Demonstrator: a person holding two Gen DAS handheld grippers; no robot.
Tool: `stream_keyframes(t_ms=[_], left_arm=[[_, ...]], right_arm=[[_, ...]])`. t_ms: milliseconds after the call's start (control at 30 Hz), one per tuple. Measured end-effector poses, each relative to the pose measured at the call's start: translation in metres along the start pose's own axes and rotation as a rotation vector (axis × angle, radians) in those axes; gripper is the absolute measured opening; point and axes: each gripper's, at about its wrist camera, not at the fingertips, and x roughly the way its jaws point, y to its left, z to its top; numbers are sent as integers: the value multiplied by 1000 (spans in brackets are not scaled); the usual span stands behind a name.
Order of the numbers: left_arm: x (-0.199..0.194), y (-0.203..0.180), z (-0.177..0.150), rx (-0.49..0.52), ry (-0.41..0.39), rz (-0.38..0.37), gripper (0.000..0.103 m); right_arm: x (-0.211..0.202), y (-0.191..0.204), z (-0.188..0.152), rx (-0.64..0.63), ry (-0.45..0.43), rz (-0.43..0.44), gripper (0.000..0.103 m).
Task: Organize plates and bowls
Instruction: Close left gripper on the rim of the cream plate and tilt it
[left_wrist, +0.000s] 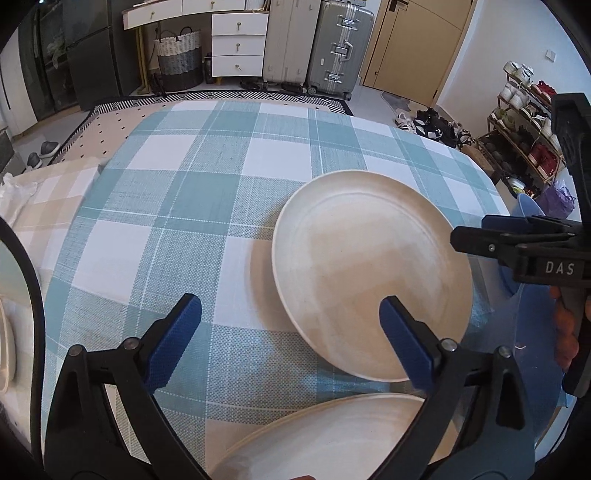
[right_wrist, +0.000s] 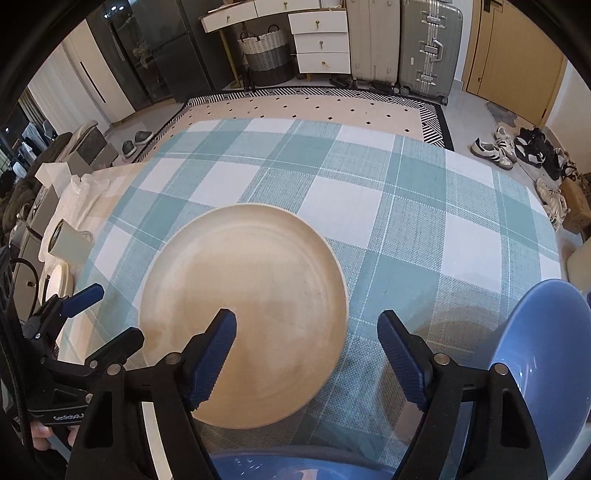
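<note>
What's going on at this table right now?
A person is holding two grippers over a table with a checked cloth. Both the left gripper and the right gripper are open and hold nothing. A cream plate lies flat on the cloth in front of them, a second cream plate sits nearer the left gripper, and blue bowls are at the right. Nothing is stacked yet.

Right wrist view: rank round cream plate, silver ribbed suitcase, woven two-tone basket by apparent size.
1. Round cream plate, by far.
2. Silver ribbed suitcase.
3. Woven two-tone basket.
Apparent only: the plate is nearest the camera, so true sizes stay unsure.
</note>
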Motion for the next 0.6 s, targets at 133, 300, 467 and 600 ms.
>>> stream_keyframes(t_ms=[133, 300, 467, 600], left_arm=[[10, -1, 0, 0, 23, 3, 91], [19, -2, -2, 7, 40, -3, 86], [27, -4, -4, 17, 57, -5, 75], [32, -4, -5, 9, 75, -16, 64]], right_arm=[[10, 1, 1, -14, 26, -11, 72], [22, 0, 2, -19, 48, -34, 58], [29, 0, 3, -21, 62, -58, 52], [35, 0, 2, -24, 70, -68, 47]])
